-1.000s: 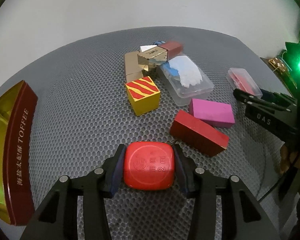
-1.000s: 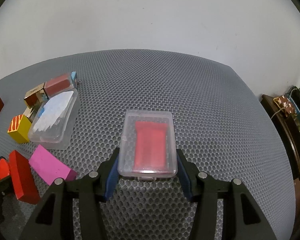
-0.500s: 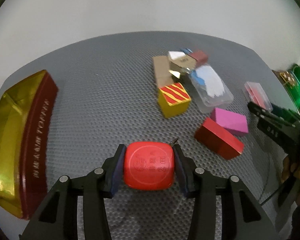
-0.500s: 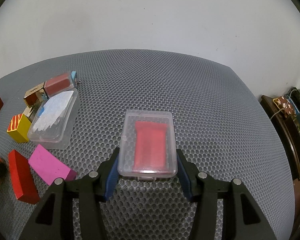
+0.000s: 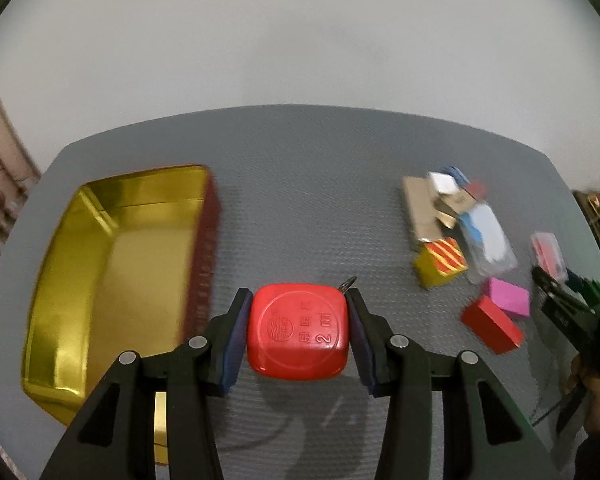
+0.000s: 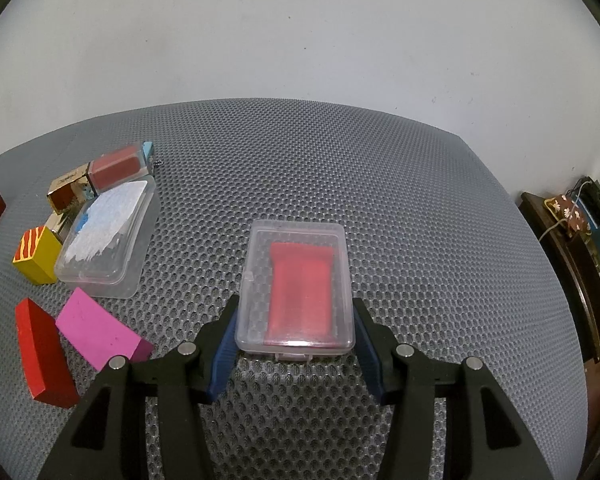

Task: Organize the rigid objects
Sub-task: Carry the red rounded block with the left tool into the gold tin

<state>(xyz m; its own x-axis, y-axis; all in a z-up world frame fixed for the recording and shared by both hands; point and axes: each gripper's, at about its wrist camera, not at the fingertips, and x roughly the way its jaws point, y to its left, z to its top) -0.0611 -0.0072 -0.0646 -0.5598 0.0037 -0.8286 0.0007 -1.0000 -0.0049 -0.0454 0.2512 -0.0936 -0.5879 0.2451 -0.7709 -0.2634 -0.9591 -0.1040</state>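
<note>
A red, rounded-square tape measure (image 5: 298, 332) hangs above the grey mesh mat, with my left gripper (image 5: 297, 300) shut on its sides. An open gold-lined tin with red walls (image 5: 140, 272) lies just left of it and holds nothing visible. In the right wrist view a small clear plastic box with red contents (image 6: 300, 288) sits between the pads of my right gripper (image 6: 295, 306), which press on both its long sides. The right gripper (image 5: 556, 296) also shows at the right edge of the left wrist view.
On the mat's left side lie a yellow striped block (image 6: 36, 256), a pink block (image 6: 96, 330), a red block (image 6: 40, 354), a larger clear box with white and blue contents (image 6: 108, 236) and a gold and red carton (image 6: 100, 172). A dark cabinet (image 6: 580, 240) stands beyond the right edge.
My left gripper has risen and swung left with the tape measure, so the whole gold tin has come into view and the pile has slid to the right. The right gripper has kept still.
</note>
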